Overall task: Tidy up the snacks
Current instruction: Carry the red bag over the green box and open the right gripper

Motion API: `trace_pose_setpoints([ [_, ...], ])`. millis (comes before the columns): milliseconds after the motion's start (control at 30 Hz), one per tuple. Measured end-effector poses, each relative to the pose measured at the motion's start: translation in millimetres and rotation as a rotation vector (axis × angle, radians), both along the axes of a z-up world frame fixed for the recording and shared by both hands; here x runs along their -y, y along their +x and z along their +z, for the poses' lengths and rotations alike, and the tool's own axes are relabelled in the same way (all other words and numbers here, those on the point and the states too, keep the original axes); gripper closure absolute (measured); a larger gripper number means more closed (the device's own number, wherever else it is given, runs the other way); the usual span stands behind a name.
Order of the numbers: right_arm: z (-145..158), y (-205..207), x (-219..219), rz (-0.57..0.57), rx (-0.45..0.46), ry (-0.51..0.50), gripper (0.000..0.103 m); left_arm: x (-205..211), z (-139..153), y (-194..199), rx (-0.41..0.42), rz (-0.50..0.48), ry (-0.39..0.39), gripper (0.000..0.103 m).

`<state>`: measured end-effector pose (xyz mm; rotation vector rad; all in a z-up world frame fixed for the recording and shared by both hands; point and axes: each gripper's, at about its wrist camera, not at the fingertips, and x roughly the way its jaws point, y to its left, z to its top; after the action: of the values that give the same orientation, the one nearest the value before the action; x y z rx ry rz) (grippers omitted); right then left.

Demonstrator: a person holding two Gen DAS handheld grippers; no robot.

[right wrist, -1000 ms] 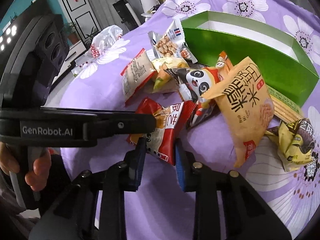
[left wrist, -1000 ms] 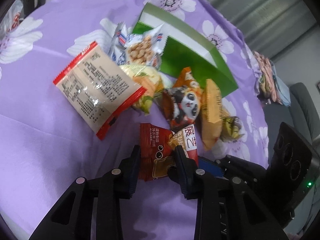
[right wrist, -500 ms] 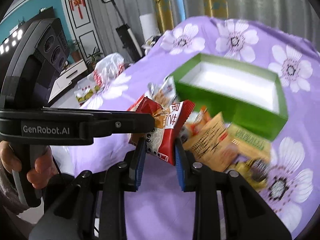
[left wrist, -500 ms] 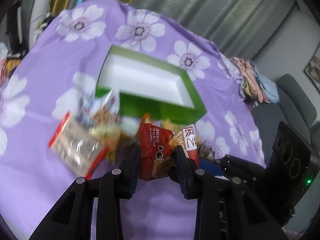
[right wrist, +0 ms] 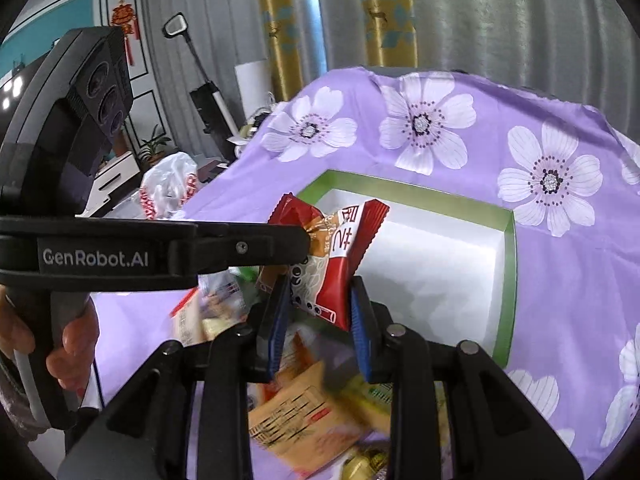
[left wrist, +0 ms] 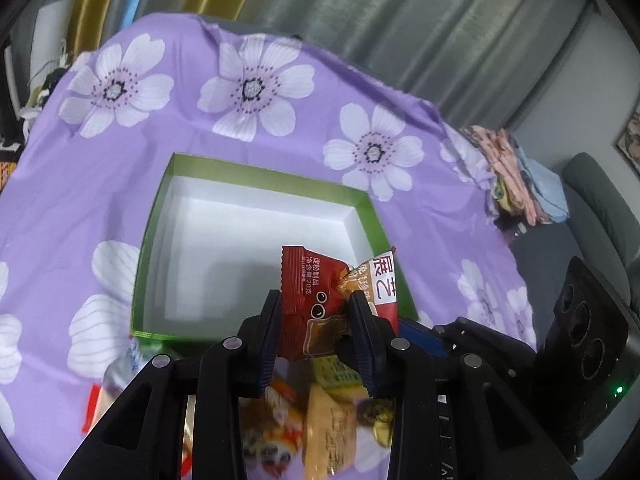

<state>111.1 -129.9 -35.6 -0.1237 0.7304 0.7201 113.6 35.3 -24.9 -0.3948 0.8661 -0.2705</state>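
Note:
A red snack packet (left wrist: 316,304) is held in the air by both grippers at once. My left gripper (left wrist: 314,312) is shut on its one end, and my right gripper (right wrist: 320,300) is shut on the other end of the same packet (right wrist: 336,264). The packet hangs over the near edge of an empty green box (left wrist: 152,240) with a white inside, which also shows in the right wrist view (right wrist: 508,280). The left gripper's finger (right wrist: 240,246) crosses the right wrist view from the left.
Several loose snack packets (left wrist: 328,432) lie blurred on the purple flowered cloth (left wrist: 248,88) below the grippers; they also show in the right wrist view (right wrist: 296,420). A grey chair (left wrist: 600,200) and folded cloths (left wrist: 516,176) are at the right. A plastic bag (right wrist: 168,184) lies off the table's left.
Both grippers have lifted the red packet off the pile and carried it forward and up. The green box has come from far back to directly under the packet.

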Motion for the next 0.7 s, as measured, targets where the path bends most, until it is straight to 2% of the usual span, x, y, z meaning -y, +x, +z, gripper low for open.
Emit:
trace_pose_setpoints([
  [133, -16.7, 18.7, -4.9, -0.015, -0.03, -0.039, 0.069, 0.6, -20.1, 21.4, -0.055, 0.015, 0.0, 0.069],
  [300, -33.6, 36.4, -2.0, -0.072, -0.066, -0.063, 0.054, 2.9, -35.1, 32.8, -0.099, 0.016, -0.008, 0.069],
  [333, -34.8, 38.6, -0.1, -0.082, -0.075, -0.059, 0.051, 3.7, -36.4, 33.5, -0.107, 0.019, -0.002, 0.062],
  [367, -35.1, 39.5, 3.2, -0.093, -0.08, -0.051, 0.05, 3.7, -37.2, 33.2, -0.112, 0.024, 0.009, 0.042],
  [433, -33.8, 38.7, 10.7, -0.118, -0.08, -0.045, 0.043, 1.6, -36.3, 31.1, -0.114, 0.036, 0.023, 0.018],
  [467, -32.4, 36.8, 15.8, -0.131, -0.075, -0.046, 0.04, -0.1, -34.5, 29.0, -0.104, 0.039, 0.021, 0.018],
  [700, -20.0, 15.2, 49.8, -0.185, -0.062, -0.027, 0.036, -7.1, -17.7, -0.1, -0.069, 0.065, 0.066, 0.017],
])
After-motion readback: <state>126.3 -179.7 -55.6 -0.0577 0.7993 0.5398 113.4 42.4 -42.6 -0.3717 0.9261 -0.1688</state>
